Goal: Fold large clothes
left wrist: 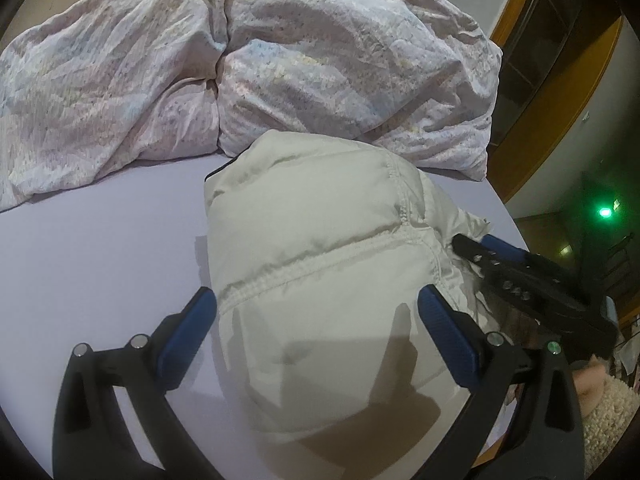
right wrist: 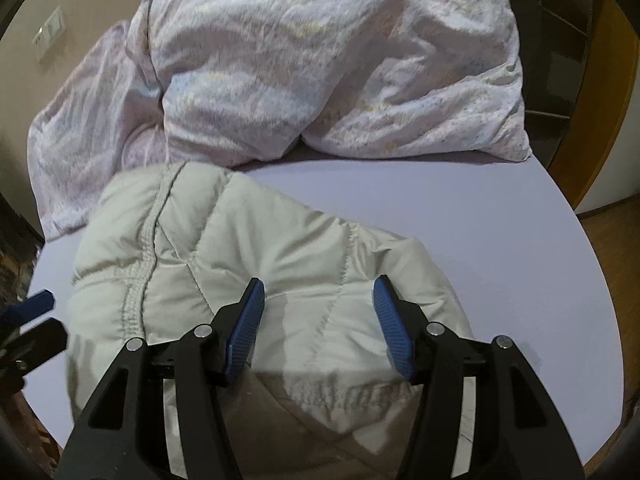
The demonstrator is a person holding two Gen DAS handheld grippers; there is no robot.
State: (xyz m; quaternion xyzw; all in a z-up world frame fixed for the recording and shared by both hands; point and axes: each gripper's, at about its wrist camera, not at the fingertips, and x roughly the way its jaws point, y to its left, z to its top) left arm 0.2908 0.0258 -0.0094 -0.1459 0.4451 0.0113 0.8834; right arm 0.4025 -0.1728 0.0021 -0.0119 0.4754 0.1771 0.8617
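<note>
A pale cream quilted jacket (left wrist: 320, 264) lies folded into a puffy bundle on the lavender bed sheet (left wrist: 100, 248). My left gripper (left wrist: 318, 308) hangs open over the bundle's near end, its blue pads (left wrist: 192, 332) standing wide on either side of the cloth without pressing it. My right gripper (left wrist: 476, 242) comes in at the jacket's right edge in the left wrist view. In the right wrist view the right gripper (right wrist: 320, 292) is open above the jacket (right wrist: 280, 248), nothing pinched between its fingers (right wrist: 248, 320). The left gripper's fingertips (right wrist: 38, 304) show at the left edge.
A crumpled pink floral duvet (left wrist: 240, 68) (right wrist: 320, 60) is heaped across the back of the bed. Wooden furniture (left wrist: 568, 92) stands past the bed's right edge. A fuzzy cream sleeve (left wrist: 604, 412) shows at the lower right. Bare sheet (right wrist: 500, 220) lies right of the jacket.
</note>
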